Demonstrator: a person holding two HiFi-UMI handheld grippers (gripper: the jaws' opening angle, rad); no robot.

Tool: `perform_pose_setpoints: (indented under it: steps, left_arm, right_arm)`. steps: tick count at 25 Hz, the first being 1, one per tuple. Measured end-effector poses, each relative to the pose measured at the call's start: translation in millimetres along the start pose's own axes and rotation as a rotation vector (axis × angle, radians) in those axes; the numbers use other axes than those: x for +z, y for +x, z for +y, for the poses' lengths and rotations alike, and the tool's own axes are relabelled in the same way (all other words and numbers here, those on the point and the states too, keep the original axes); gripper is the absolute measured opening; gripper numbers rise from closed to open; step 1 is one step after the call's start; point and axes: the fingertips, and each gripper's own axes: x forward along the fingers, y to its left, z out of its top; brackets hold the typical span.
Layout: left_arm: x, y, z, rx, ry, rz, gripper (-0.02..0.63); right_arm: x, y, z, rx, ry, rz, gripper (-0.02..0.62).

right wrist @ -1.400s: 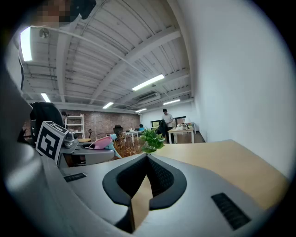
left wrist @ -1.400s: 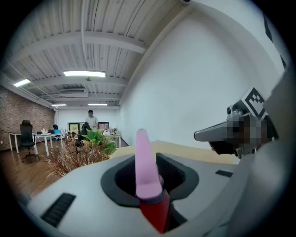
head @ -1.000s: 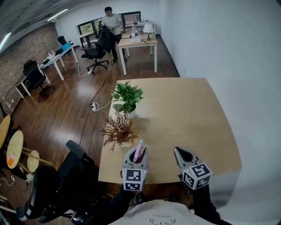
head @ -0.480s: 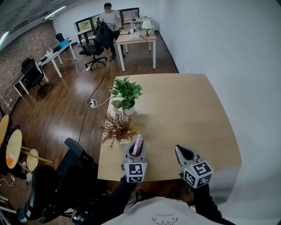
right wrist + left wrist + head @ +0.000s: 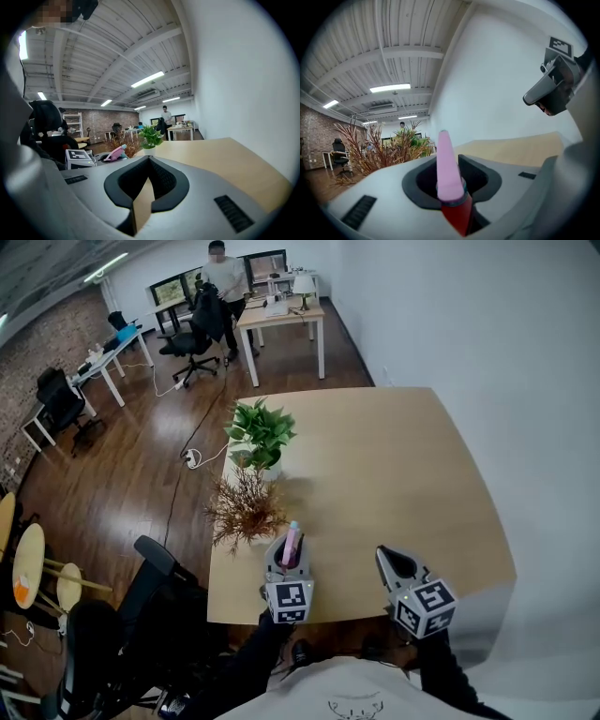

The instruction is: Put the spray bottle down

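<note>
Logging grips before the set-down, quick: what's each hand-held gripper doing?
Left hand-held gripper: shut on the pink-topped red spray bottle.
Right hand-held gripper: shut, holding nothing.

Grey left claw [image 5: 286, 549] and right claw [image 5: 385, 556] bear black-and-white marker cubes [image 5: 289, 601].

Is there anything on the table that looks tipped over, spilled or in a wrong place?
Nothing stands out. The green plant and the dry brown plant stand upright near the table's left edge, with no spill. The pink spray bottle is tilted only because the left gripper holds it.
</note>
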Motion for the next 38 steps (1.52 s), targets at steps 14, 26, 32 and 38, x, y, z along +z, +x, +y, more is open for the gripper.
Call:
perform_pose_setpoints:
  steps: [14, 26, 32, 38]
  left_arm:
    - [-16, -1, -7, -0.007, 0.003, 0.017, 0.124]
    - [-23, -5, -19, -0.081, -0.039, 0.041, 0.277]
    - [-20, -9, -12, -0.064, -0.044, 0.041, 0.291]
    - [-11, -22, -5, -0.071, -0.062, 0.029, 0.291]
  right_arm:
    - [-3, -5, -3, -0.012, 0.008, 0.007, -0.011]
    - [-2, -7, -2, -0.011, 0.009, -0.002, -0.011]
    - [-1, -8, 0, -0.009, 0.004, -0.001, -0.011]
    - [-2, -9, 1, -0.006, 0.007, -0.001, -0.011]
